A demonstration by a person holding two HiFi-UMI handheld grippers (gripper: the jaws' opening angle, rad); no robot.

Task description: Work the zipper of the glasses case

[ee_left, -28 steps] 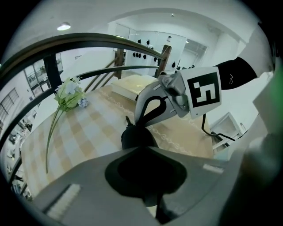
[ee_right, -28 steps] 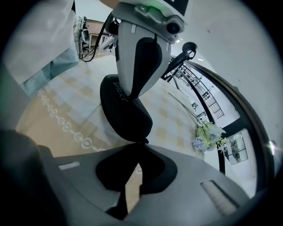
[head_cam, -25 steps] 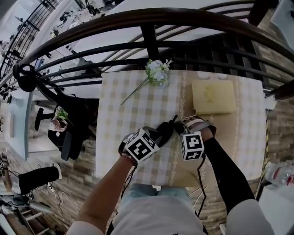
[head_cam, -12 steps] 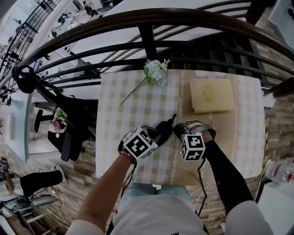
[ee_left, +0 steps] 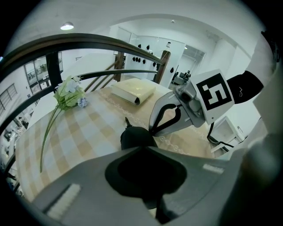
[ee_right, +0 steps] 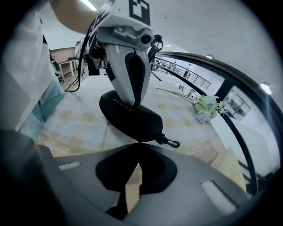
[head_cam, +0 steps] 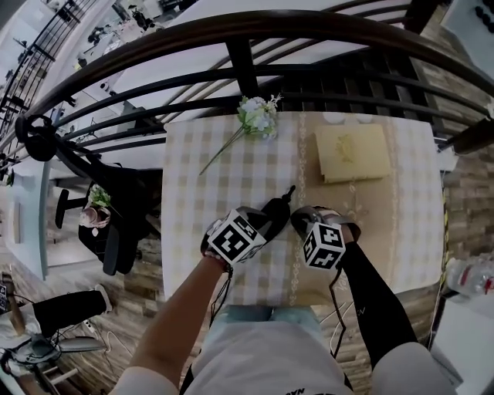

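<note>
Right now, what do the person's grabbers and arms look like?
The left gripper and right gripper are pale grey with black-lined loop fingers; each carries a white cube with black square markers. A long black sleeve covers the right arm; the left arm is bare.

A table (head_cam: pixel 224 170) in a pale checked cloth stood with a curved dark railing (head_cam: pixel 255 21) along its far side. The floor (head_cam: pixel 131 308) around it was of wood-toned planks, and a black office chair (head_cam: pixel 116 231) sat to the table's left. Beyond the railing the room was bright, with white walls (ee_left: pixel 150 39), windows (ee_left: pixel 33 73) at the left and a lit ceiling lamp (ee_left: pixel 67 26).
</note>
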